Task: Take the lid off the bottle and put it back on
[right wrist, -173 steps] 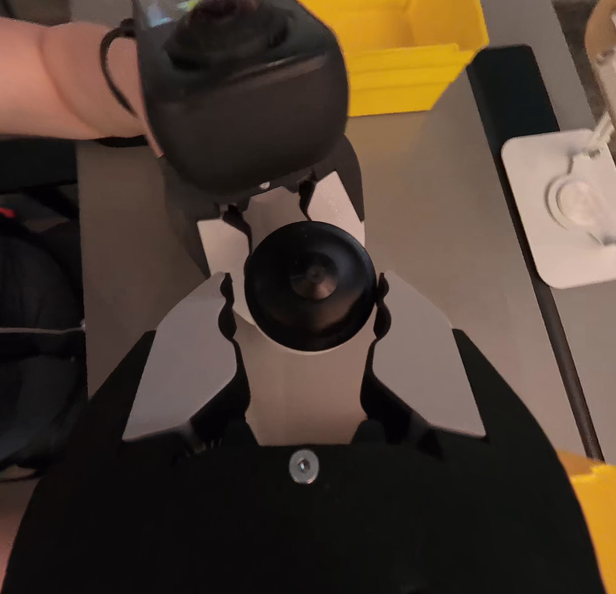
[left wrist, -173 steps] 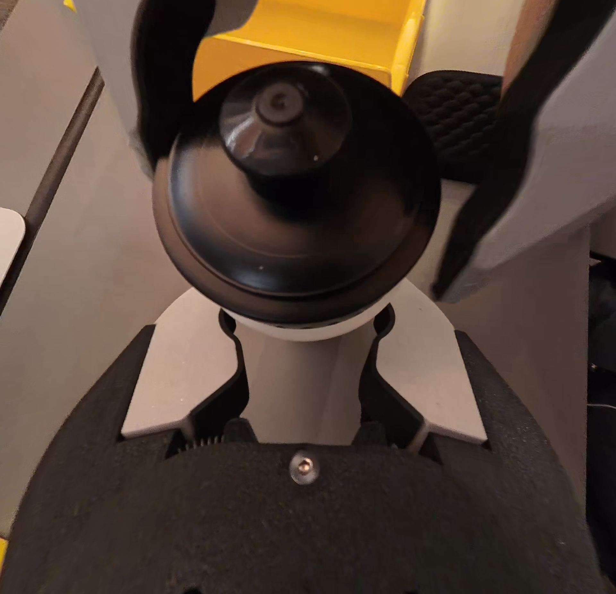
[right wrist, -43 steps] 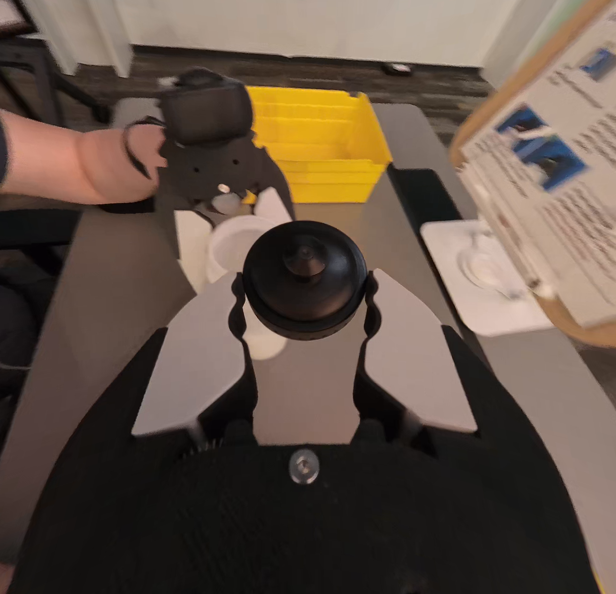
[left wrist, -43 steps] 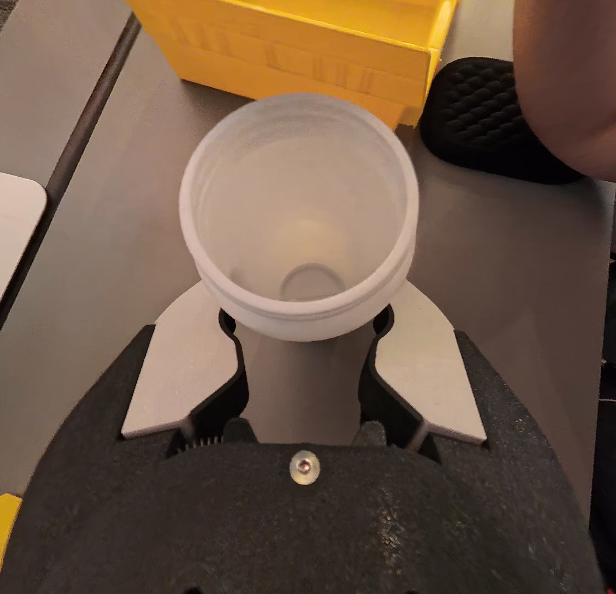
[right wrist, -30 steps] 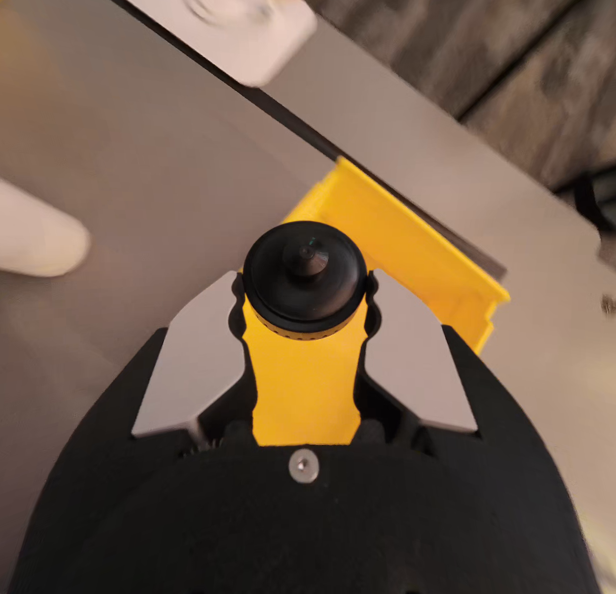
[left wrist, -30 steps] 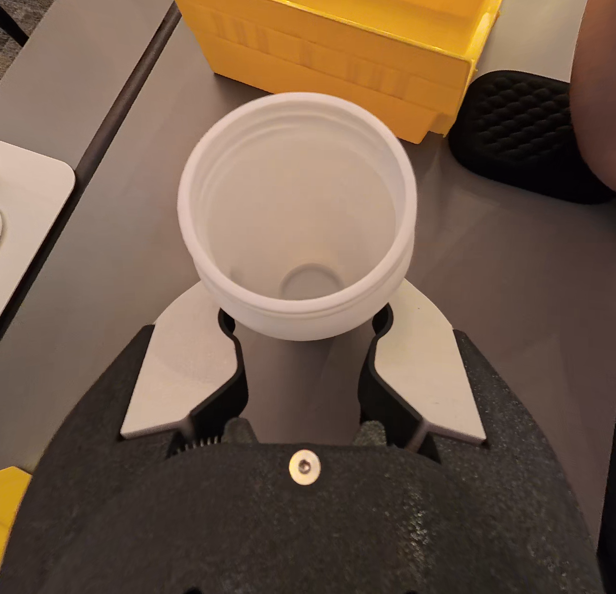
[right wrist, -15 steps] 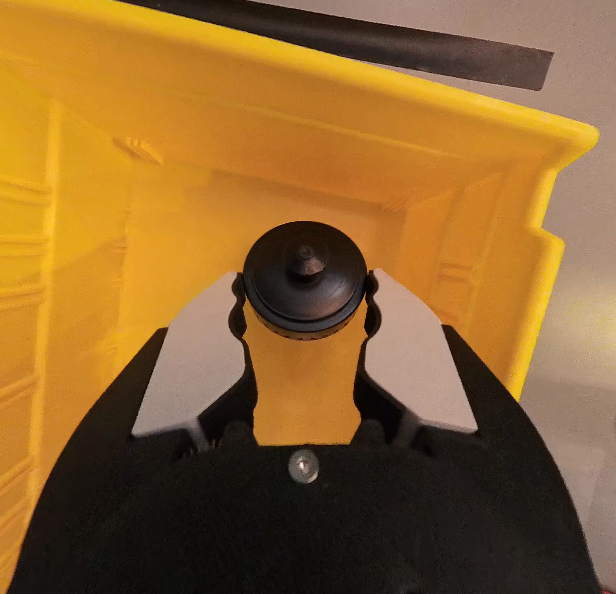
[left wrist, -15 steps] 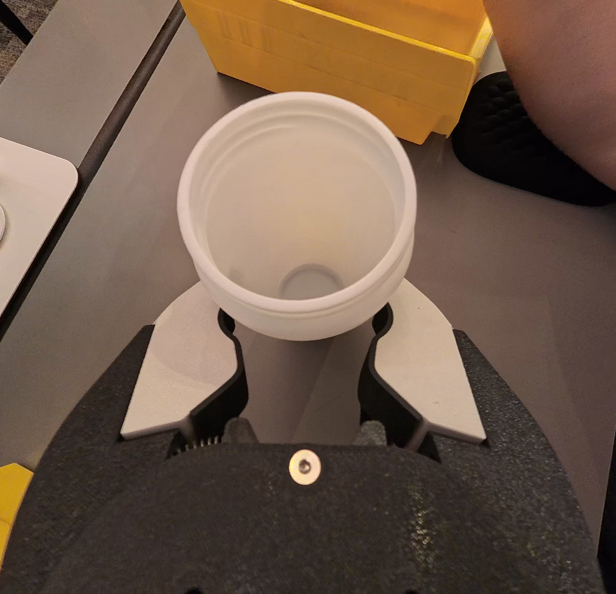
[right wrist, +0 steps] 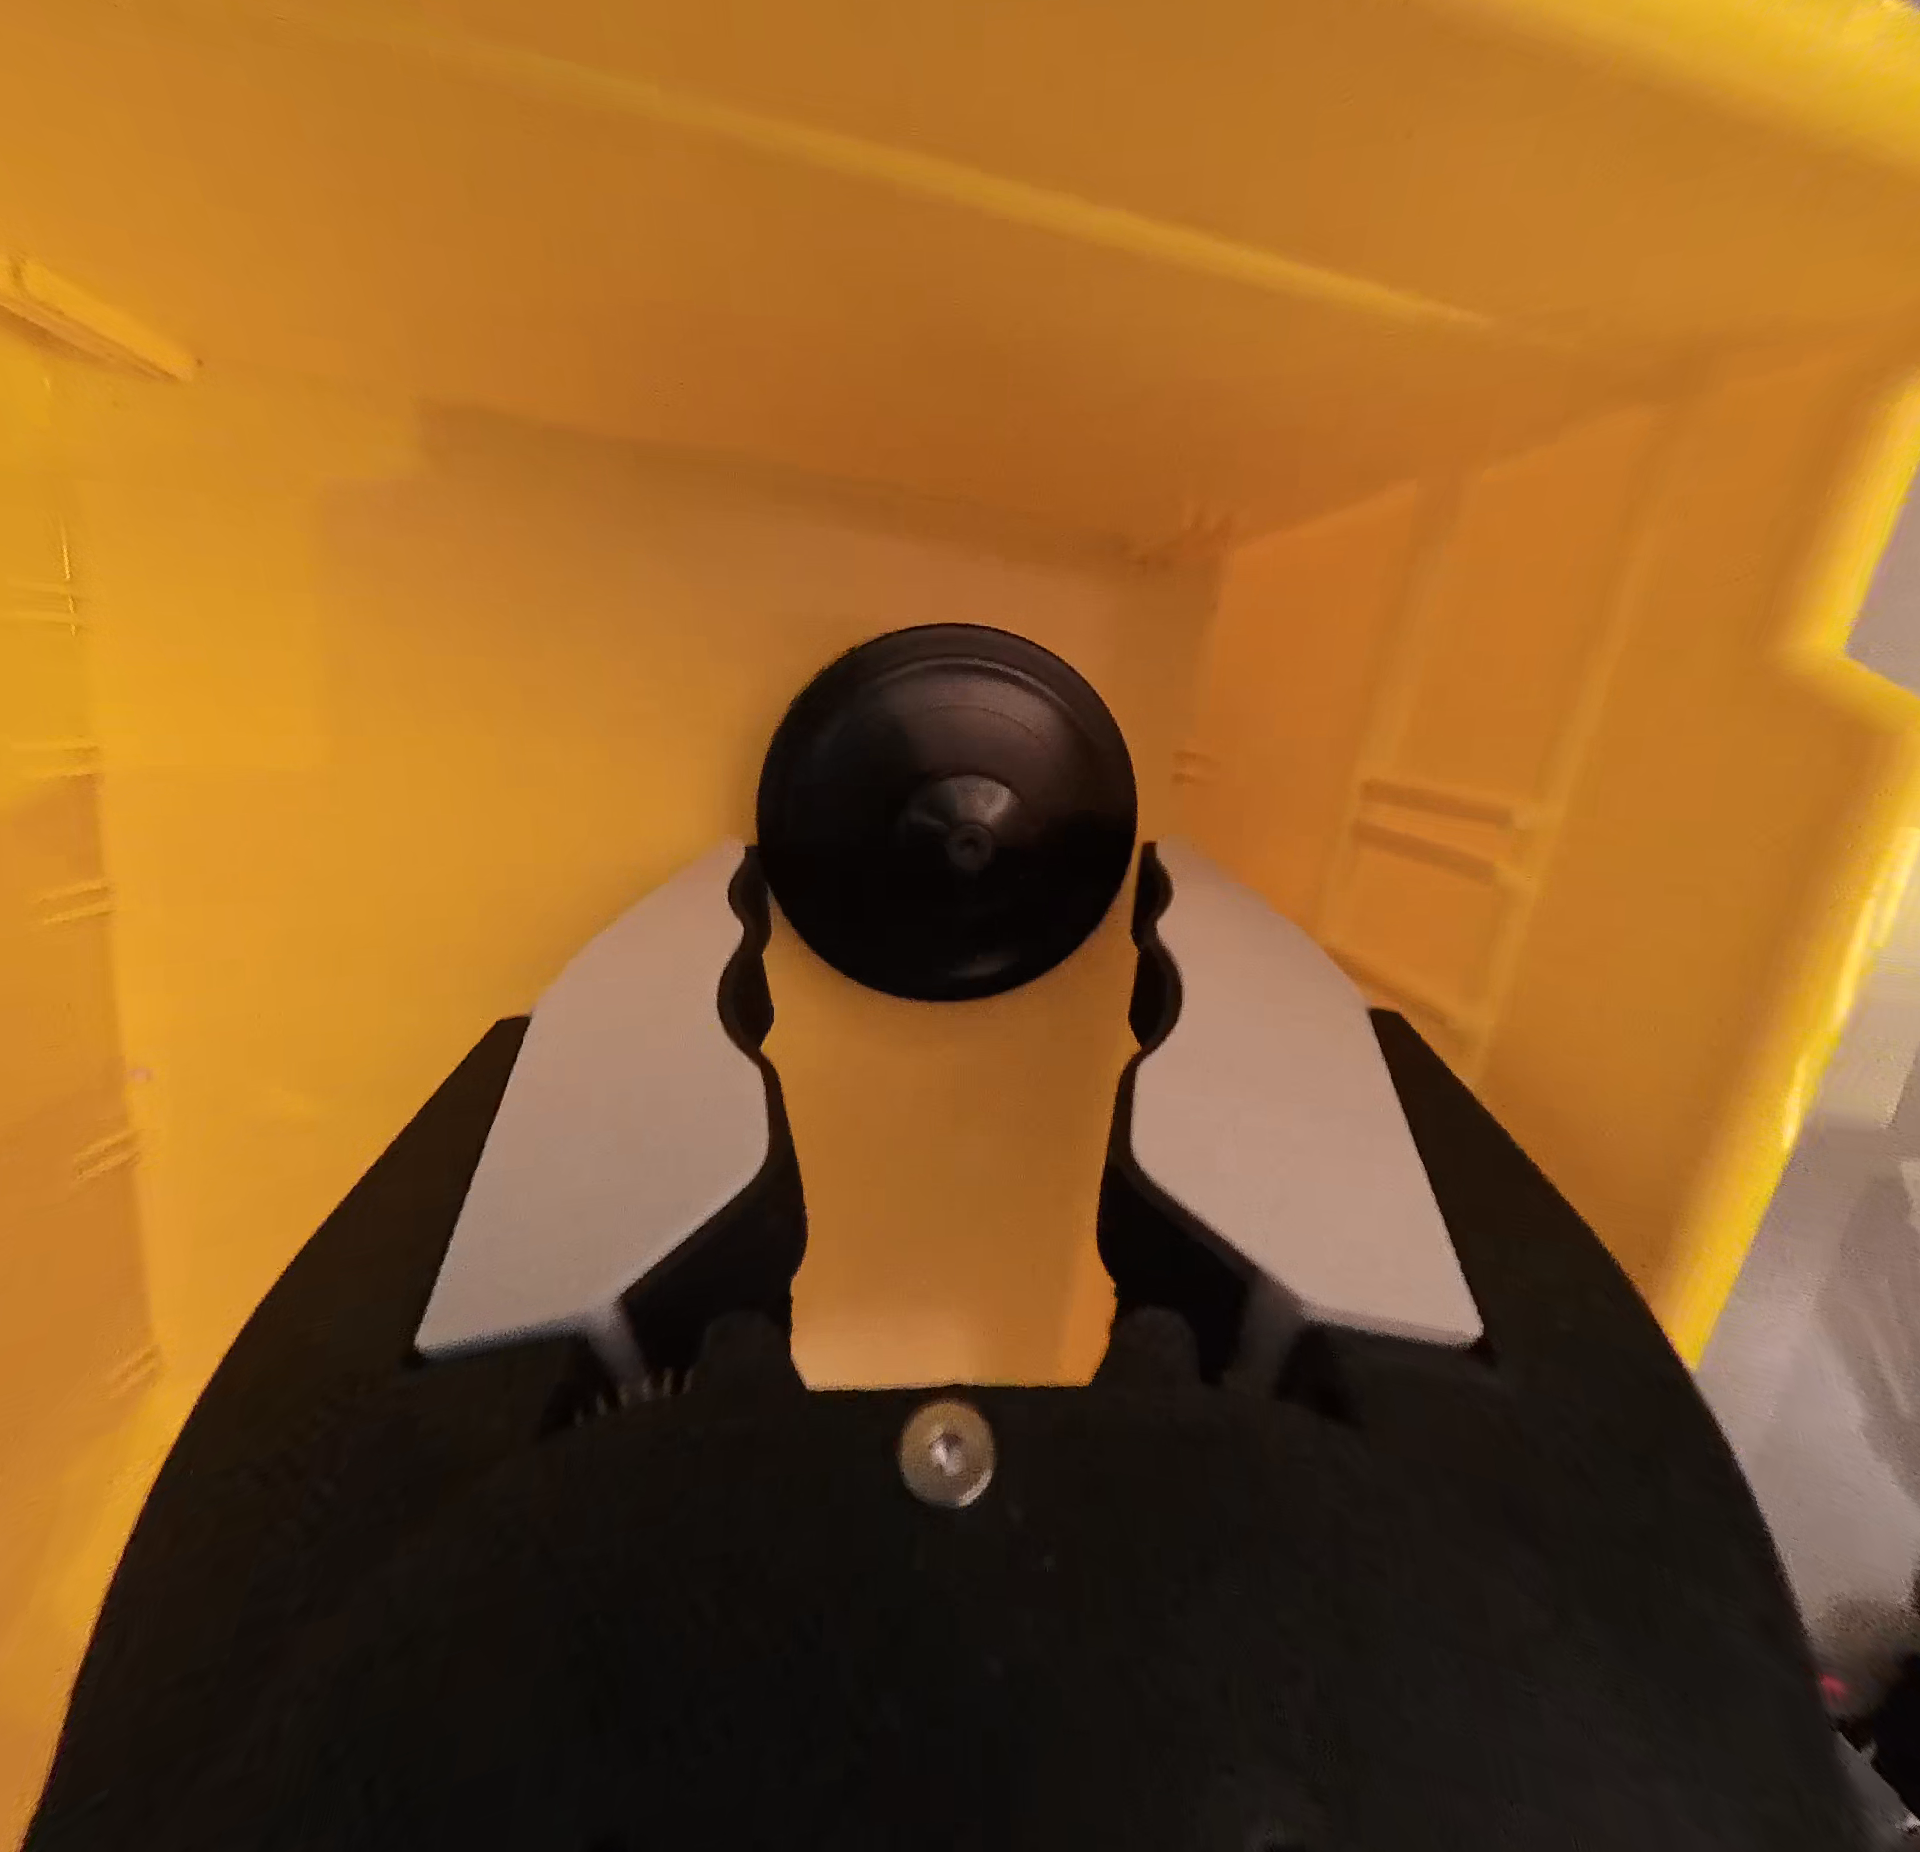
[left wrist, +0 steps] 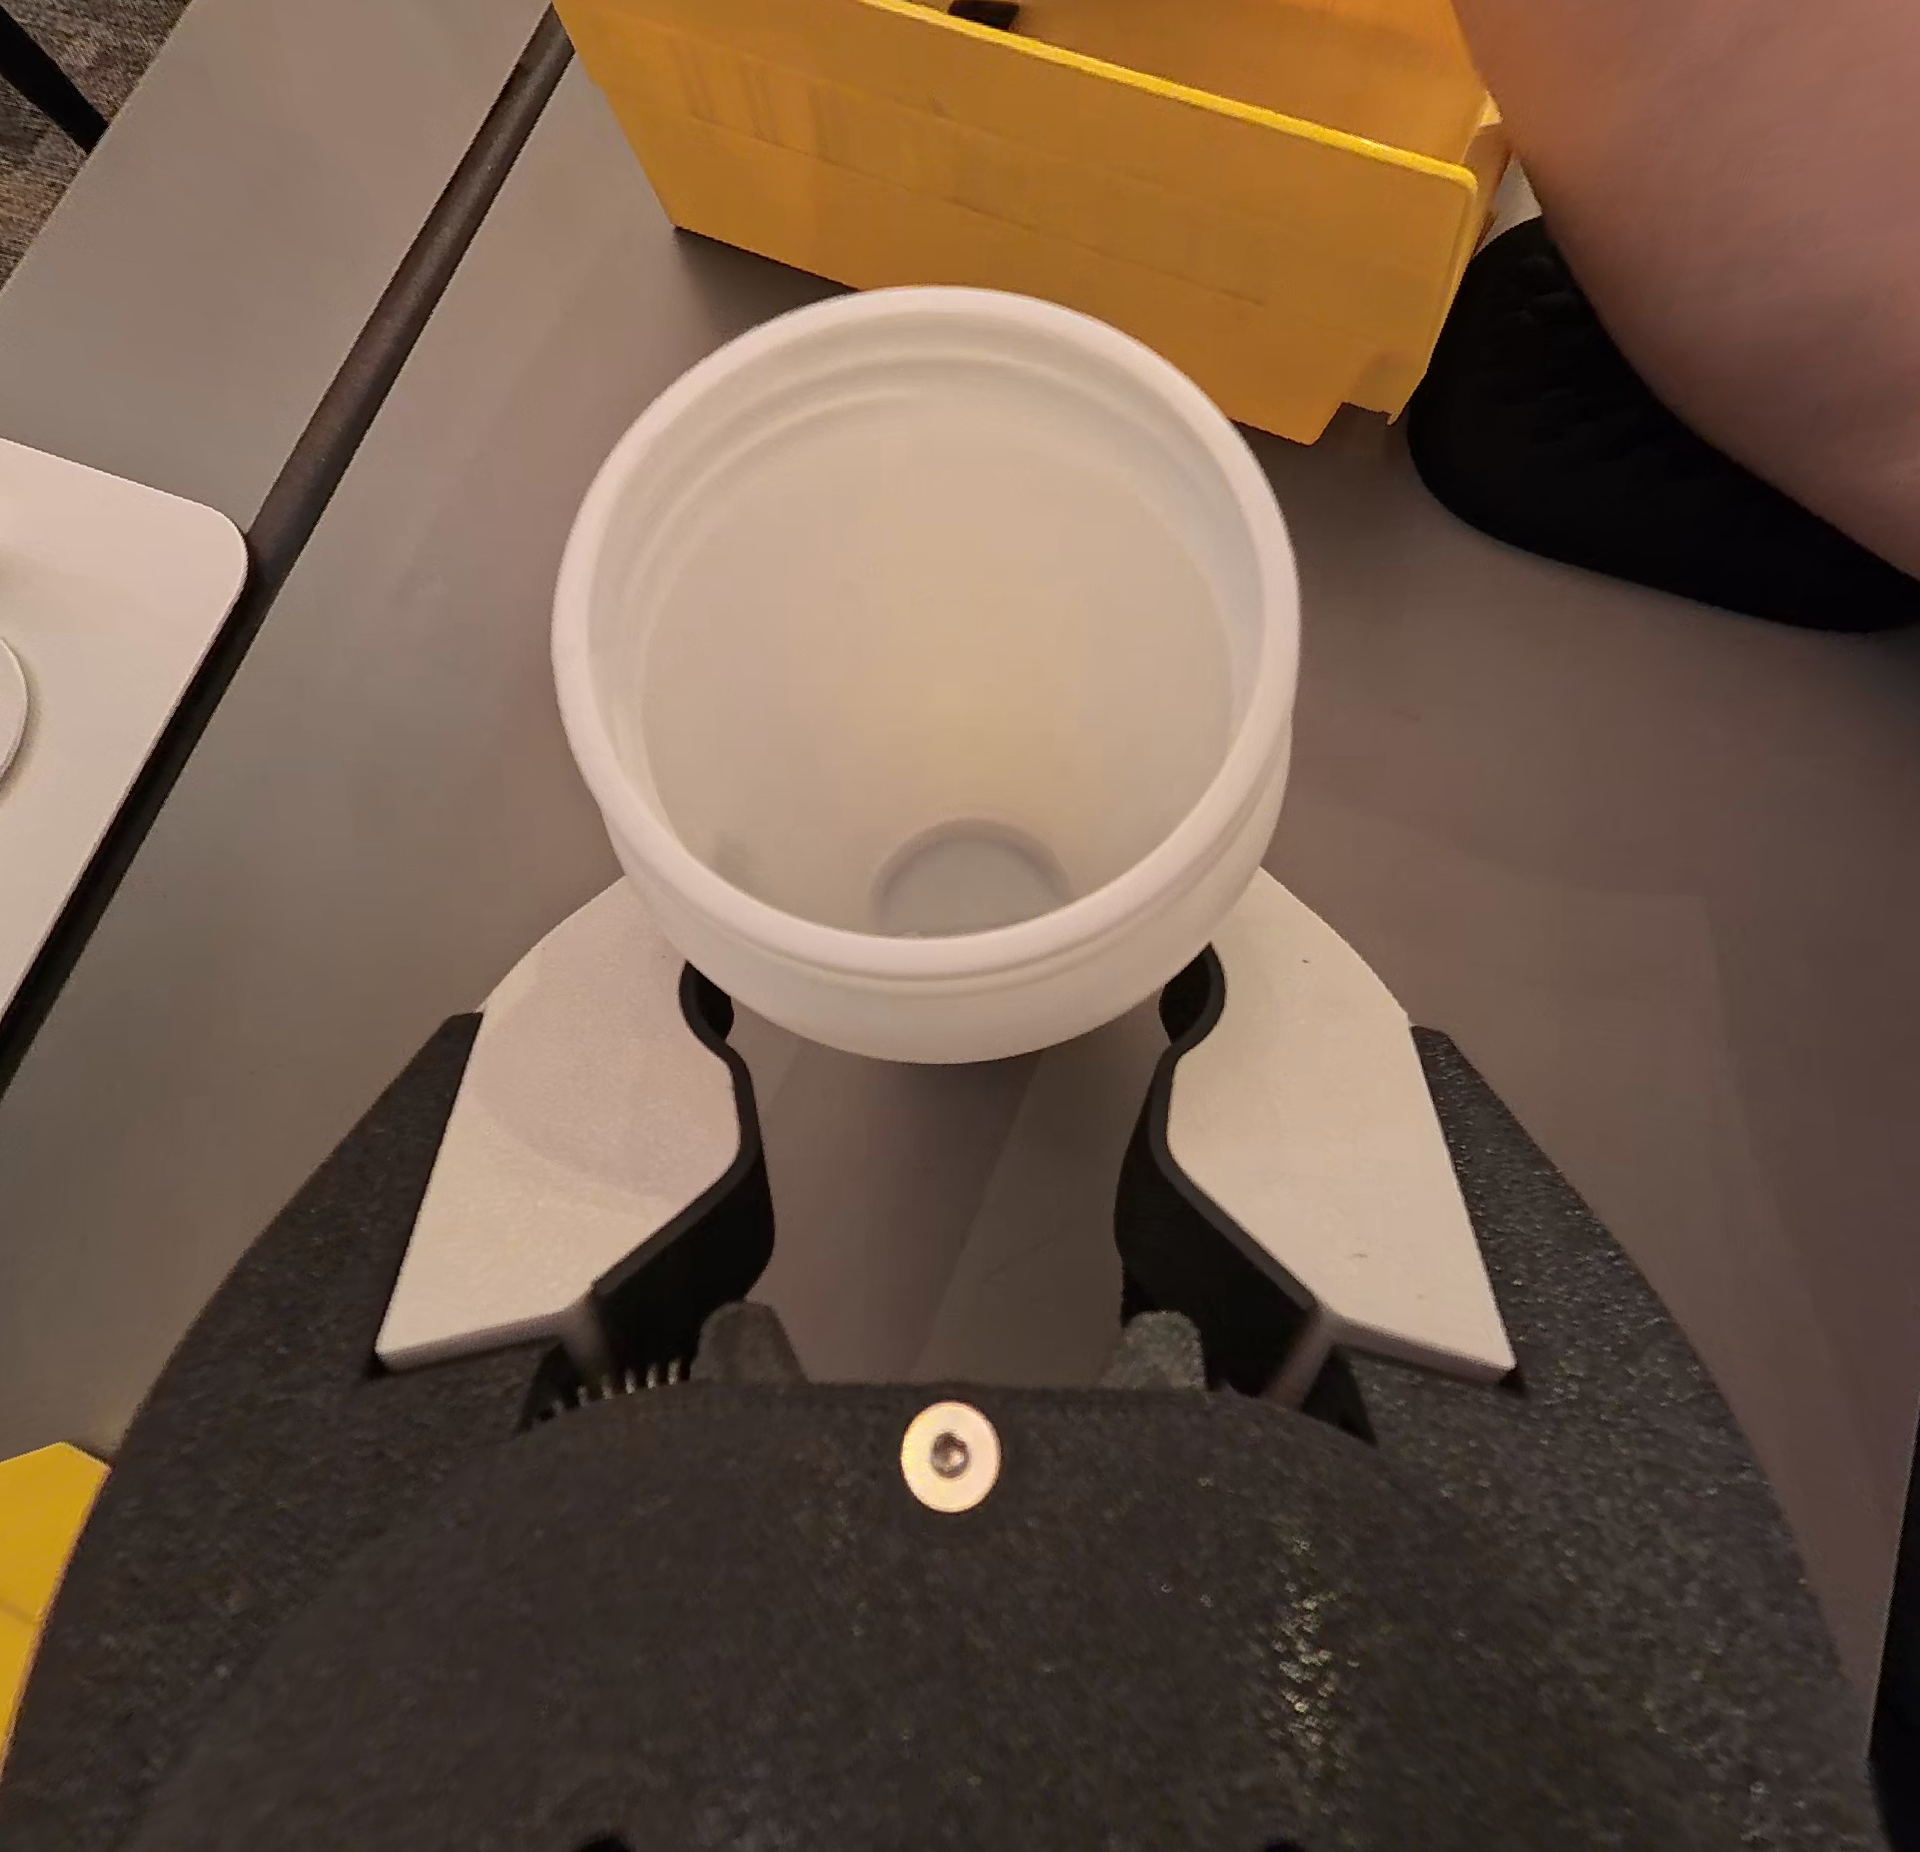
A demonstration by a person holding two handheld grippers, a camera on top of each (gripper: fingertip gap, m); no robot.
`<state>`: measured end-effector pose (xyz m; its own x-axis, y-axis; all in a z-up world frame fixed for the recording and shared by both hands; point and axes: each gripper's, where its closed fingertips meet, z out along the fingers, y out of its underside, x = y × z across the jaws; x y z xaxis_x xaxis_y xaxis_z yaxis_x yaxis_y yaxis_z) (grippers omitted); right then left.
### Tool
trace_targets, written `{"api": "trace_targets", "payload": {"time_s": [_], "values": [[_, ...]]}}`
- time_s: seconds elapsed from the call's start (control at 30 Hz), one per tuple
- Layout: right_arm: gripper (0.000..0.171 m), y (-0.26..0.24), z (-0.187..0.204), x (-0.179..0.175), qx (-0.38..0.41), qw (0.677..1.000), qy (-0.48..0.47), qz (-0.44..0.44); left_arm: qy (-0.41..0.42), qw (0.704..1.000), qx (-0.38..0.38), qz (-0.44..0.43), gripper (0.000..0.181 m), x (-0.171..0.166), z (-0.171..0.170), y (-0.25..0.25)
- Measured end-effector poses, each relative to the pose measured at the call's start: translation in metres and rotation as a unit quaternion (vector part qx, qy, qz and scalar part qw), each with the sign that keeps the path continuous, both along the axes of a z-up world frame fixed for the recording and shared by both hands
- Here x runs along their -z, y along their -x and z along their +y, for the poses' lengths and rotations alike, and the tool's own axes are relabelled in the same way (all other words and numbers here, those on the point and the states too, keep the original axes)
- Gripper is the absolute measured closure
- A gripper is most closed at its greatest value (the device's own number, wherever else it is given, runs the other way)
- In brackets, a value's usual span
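Yellow bin [left wrist: 1039, 140] behind open bottle [left wrist: 925, 680], black pad [left wrist: 1558, 452] beside.

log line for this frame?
left gripper: shut on bottle, uncapped | right gripper: inside yellow bin, lid at fingertips, grip unclear

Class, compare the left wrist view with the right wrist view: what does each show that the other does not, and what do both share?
Only the left wrist view shows the open white bottle gripped by the left gripper, the grey table and a person's arm. Only the right wrist view shows the black lid, lying in the bin between the spread fingers of the right gripper. Both show the yellow bin, from outside and from inside.
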<state>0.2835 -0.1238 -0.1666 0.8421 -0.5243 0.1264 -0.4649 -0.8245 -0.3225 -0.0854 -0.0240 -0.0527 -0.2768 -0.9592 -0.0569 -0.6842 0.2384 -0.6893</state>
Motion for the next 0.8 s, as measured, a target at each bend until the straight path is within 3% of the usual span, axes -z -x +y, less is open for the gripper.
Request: {"api": "trace_targets", "payload": {"time_s": [0.13, 0.3, 0.4, 0.5, 0.67, 0.8], "values": [[0.100, 0.002, 0.004, -0.029, -0.005, 0.999, -0.029, -0.020, -0.006, 1.000, -0.002, -0.002, 0.099, 0.000, 0.002, -0.001], [0.100, 0.032, 0.034, -0.117, -0.053, 0.983, -0.151, -0.091, -0.001, 1.000, -0.011, -0.001, 0.099, 0.000, 0.006, -0.001], [0.100, 0.078, 0.059, -0.181, -0.135, 0.950, -0.237, -0.151, 0.006, 1.000, -0.018, 0.004, 0.099, 0.000, 0.010, 0.000], [0.103, 0.164, 0.091, -0.223, -0.295, 0.885, -0.328, -0.145, 0.017, 1.000, -0.023, 0.003, 0.099, -0.001, 0.013, 0.000], [0.096, 0.306, 0.108, -0.208, -0.547, 0.759, -0.353, 0.006, 0.031, 0.999, -0.032, -0.010, 0.099, -0.010, 0.018, 0.003], [0.091, 0.350, 0.113, -0.183, -0.608, 0.716, -0.334, 0.080, 0.045, 0.998, -0.038, -0.036, 0.099, -0.029, 0.023, 0.009]]}}
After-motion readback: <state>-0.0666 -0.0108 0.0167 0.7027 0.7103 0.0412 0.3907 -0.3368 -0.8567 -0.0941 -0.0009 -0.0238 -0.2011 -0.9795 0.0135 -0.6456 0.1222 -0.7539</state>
